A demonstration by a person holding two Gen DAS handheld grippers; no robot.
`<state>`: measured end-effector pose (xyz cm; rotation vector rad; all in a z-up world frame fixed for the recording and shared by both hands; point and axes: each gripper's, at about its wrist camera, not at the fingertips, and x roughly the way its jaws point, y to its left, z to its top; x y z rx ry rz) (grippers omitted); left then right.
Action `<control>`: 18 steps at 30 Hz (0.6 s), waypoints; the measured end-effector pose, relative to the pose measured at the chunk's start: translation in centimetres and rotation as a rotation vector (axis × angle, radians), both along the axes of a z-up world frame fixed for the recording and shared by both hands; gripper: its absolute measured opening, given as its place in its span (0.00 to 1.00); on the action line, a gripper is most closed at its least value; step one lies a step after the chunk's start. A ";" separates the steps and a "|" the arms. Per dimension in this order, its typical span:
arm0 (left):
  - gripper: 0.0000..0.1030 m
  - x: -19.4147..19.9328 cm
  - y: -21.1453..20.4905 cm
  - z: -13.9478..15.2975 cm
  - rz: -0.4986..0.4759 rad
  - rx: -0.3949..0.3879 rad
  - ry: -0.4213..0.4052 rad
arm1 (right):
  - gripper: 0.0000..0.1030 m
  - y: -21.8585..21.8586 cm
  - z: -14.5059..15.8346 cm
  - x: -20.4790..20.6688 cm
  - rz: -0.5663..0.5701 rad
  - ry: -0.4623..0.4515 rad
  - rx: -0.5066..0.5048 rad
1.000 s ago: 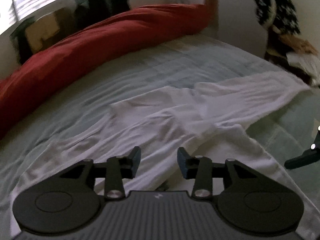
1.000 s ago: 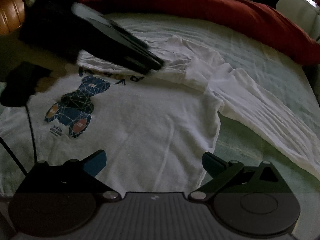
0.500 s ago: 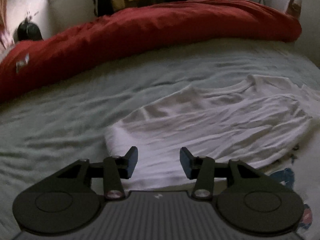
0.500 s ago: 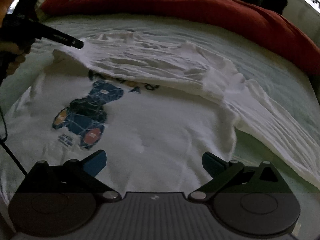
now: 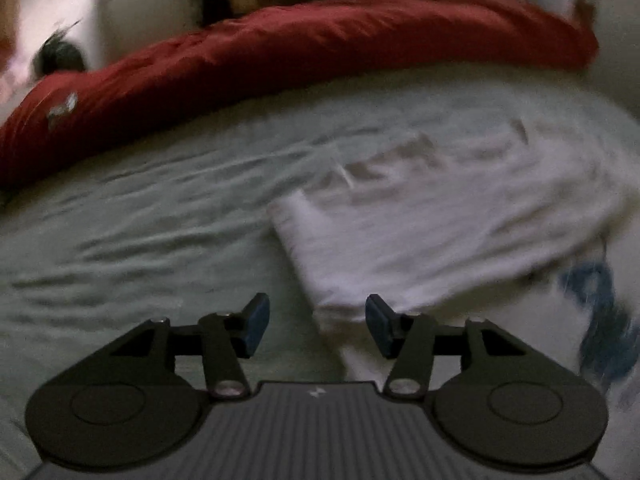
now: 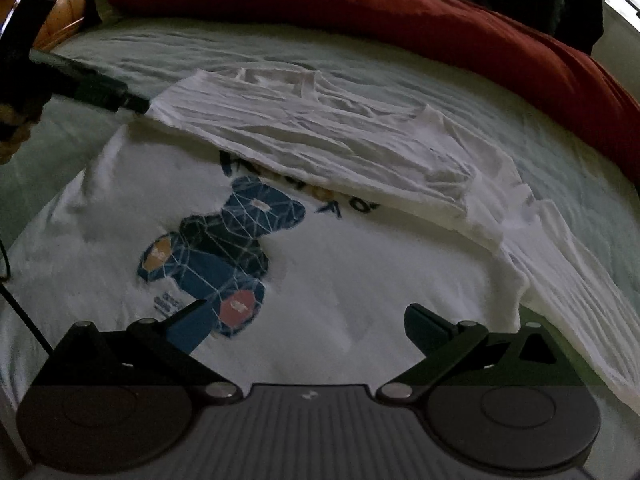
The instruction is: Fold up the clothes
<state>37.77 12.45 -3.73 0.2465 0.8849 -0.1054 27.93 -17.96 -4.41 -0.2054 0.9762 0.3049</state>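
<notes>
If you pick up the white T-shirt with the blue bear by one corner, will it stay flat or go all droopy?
Probably droopy. The T-shirt is thin cloth: its folded-over part lies in soft wrinkles on the bed. It likely weighs little, since the fold sits loosely. It may slide a bit on the smooth sheet if pushed, bunching up rather than moving as one piece.

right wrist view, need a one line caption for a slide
Open right gripper hovers over a white bear-print shirt, part-folded on a bed beside a red duvet.
</notes>
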 end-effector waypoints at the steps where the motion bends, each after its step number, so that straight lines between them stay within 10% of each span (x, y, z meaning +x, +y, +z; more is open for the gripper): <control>1: 0.52 -0.1 0.0 -0.4 -0.035 0.005 0.006 | 1.00 0.2 0.0 0.1 0.004 0.001 0.000; 10: 0.39 -0.2 -0.5 -2.3 -0.375 0.090 -0.028 | 1.00 2.4 -0.2 0.5 0.049 0.001 -0.034; 18: 0.12 1.4 3.1 -1.3 -0.085 -0.278 0.131 | 1.00 4.3 -0.4 1.1 0.065 0.002 -0.028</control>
